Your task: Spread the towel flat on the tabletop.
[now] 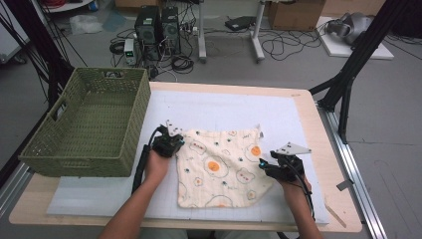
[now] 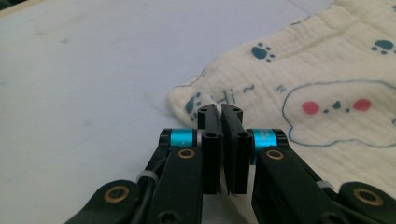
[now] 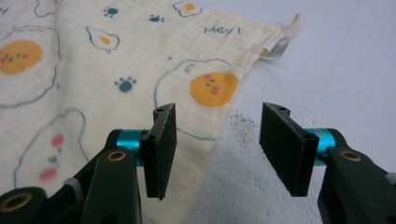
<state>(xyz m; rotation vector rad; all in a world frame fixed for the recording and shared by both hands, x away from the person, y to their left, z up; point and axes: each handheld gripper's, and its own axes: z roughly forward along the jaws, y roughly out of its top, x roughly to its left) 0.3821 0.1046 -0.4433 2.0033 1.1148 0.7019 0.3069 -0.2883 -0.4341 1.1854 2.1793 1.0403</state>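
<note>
White matting (image 1: 224,107) bears the cloth (image 1: 221,167); left tool (image 2: 220,113) closed at its corner, right tool (image 3: 217,123) open.

Cloth (image 3: 140,60) reads "Hey !" and "Hi ~"

Cloth (image 1: 221,167) lies on the table (image 1: 318,134), basket (image 1: 89,124) to its left

Crinkled, soft matt cotton cloth (image 1: 219,167); woven green wicker basket (image 1: 84,124); smooth pale wooden table (image 1: 318,129).
</note>
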